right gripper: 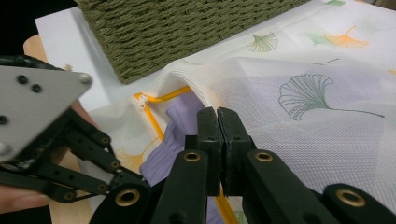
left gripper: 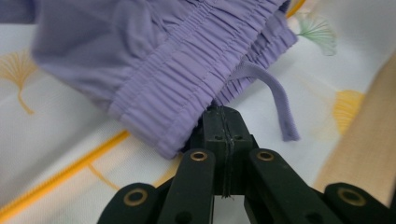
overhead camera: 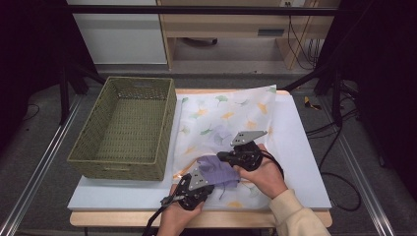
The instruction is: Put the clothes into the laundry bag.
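Observation:
A purple garment with an elastic waistband and a loose drawstring lies at the mouth of a white mesh bag printed with ginkgo leaves. My left gripper comes in from the near edge, and its jaws are shut on the waistband's edge. My right gripper points left, shut on the bag's upper layer beside the yellow zipper, holding that layer raised over the purple cloth. The left gripper's grey plate shows close by in the right gripper view.
An olive woven basket stands on the left of the table, right beside the bag. The white board under the bag is bare on its right side. The table's wooden front edge runs just below my hands.

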Demonstrator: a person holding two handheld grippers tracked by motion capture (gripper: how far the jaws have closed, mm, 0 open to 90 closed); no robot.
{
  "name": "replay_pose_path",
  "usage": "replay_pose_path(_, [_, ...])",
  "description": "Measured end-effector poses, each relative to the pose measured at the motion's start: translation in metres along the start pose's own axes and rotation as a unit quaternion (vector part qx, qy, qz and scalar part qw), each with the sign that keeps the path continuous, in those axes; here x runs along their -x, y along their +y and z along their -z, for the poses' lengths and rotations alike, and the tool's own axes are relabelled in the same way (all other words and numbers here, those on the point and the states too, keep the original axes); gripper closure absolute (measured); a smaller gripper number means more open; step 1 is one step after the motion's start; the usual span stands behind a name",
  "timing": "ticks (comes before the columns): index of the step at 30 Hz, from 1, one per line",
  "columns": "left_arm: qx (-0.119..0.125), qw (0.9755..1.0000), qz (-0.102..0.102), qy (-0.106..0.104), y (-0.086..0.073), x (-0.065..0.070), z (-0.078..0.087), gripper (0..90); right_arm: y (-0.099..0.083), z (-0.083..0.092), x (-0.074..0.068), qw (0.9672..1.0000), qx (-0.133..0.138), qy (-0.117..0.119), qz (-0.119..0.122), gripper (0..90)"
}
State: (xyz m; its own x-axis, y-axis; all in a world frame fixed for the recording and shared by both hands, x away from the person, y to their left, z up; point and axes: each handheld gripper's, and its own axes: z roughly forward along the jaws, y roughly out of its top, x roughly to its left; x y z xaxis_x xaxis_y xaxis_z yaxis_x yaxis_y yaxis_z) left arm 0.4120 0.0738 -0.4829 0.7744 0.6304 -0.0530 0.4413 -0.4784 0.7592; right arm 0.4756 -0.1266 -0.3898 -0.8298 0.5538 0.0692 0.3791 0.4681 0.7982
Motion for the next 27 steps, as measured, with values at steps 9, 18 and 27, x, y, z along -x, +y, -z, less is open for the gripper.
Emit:
replay_pose_path(9, [-0.006,0.9998,0.004,0.017,0.013,-0.011,-0.014,89.9,-0.001,0.000,-0.001,1.0000,0.002,0.001,0.001,89.1])
replay_pose_path(18, [0.008,0.9987,0.014,0.049,0.024,-0.018,-0.028,89.9,-0.005,0.001,0.000,1.0000,0.000,0.001,-0.001,89.1])
replay_pose_path(27, [0.020,0.9975,0.032,0.060,0.029,-0.025,-0.036,89.9,-0.007,0.001,0.003,1.0000,-0.001,0.001,-0.004,89.1])
